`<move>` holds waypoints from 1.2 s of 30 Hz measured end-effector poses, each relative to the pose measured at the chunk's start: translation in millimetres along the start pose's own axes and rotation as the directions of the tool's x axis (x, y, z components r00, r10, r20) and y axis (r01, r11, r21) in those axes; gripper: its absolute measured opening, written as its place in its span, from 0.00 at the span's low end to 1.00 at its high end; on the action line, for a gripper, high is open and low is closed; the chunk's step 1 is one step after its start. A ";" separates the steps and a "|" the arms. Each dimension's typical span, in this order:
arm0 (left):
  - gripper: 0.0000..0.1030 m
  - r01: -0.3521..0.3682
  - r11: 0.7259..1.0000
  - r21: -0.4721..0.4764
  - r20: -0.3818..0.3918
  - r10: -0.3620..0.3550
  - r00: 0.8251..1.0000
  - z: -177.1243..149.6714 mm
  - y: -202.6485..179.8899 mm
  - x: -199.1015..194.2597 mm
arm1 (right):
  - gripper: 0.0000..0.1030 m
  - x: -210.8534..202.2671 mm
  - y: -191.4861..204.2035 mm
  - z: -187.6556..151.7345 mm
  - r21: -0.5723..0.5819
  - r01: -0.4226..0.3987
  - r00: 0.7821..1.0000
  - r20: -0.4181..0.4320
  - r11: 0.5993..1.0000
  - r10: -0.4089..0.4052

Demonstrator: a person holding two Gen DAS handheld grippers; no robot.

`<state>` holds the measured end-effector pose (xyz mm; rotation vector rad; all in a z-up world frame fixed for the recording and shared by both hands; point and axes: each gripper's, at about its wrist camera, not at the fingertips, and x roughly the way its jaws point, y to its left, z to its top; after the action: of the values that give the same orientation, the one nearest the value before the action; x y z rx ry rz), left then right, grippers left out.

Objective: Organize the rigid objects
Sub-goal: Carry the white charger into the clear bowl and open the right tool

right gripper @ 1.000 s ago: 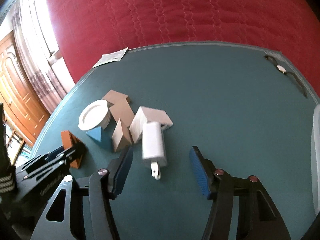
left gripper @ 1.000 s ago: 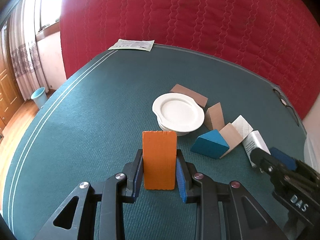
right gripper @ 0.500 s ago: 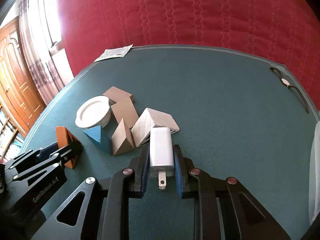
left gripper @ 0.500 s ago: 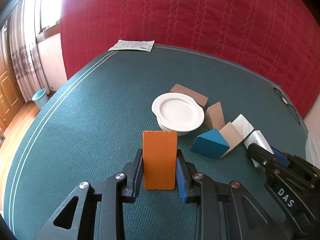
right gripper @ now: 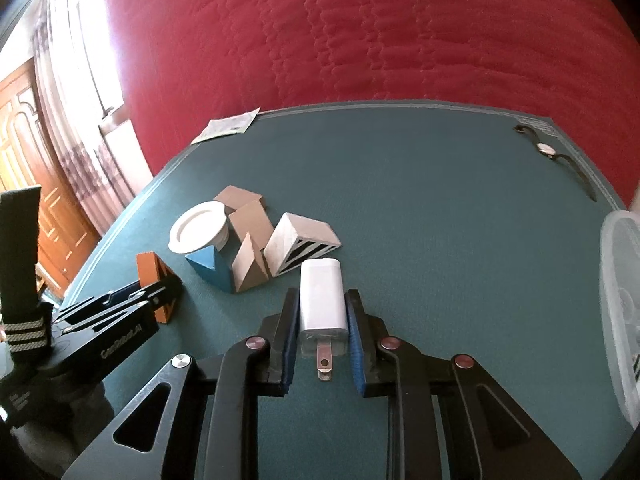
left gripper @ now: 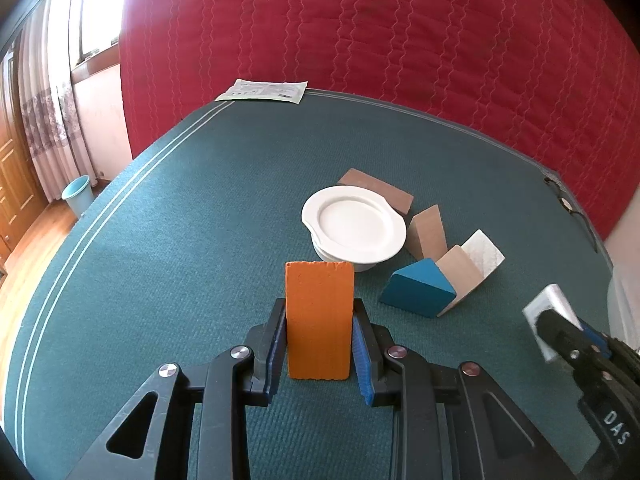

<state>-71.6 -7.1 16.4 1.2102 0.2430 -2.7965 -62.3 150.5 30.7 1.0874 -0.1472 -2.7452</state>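
My left gripper [left gripper: 319, 344] is shut on an orange block [left gripper: 319, 320] that stands upright on the green table. My right gripper [right gripper: 322, 332] is shut on a white plug adapter [right gripper: 322, 296], prongs toward the camera, held above the table. The adapter also shows at the right edge of the left wrist view [left gripper: 550, 312]. A white plate [left gripper: 354, 226] lies beyond the orange block. A blue wedge [left gripper: 418, 292], tan wooden blocks [left gripper: 428, 232] and a white striped block [right gripper: 300, 242] cluster to its right.
A paper leaflet [left gripper: 264, 90] lies at the table's far edge against the red quilted wall. A wristwatch [right gripper: 548, 150] lies at the far right. A clear plastic container [right gripper: 620, 300] stands at the right edge. A blue bin [left gripper: 78, 194] stands on the floor to the left.
My right gripper has shut on the white adapter and lifted it away from the block cluster. My left gripper has stayed shut on the orange block.
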 end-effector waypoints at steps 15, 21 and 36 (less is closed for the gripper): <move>0.30 0.080 0.996 0.030 -0.010 -0.080 0.997 -4.5 -16.1 -7.5 | 0.22 -36.7 -26.1 -8.7 0.084 0.049 0.997 0.055 0.995 -0.054; 0.30 0.098 0.993 0.061 -0.008 -0.097 0.995 -8.4 -25.5 -10.9 | 0.22 -55.9 -48.1 -12.1 0.133 0.085 0.992 0.078 0.987 -0.096; 0.30 0.100 0.992 0.083 -0.008 -0.099 0.995 -11.6 -31.5 -11.8 | 0.22 -93.6 -122.5 -16.1 0.279 0.226 0.957 0.115 0.933 -0.266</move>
<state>-59.6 26.1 20.7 1.2548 0.1938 -2.9172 -0.8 289.3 62.0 1.0165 -0.4367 -3.1057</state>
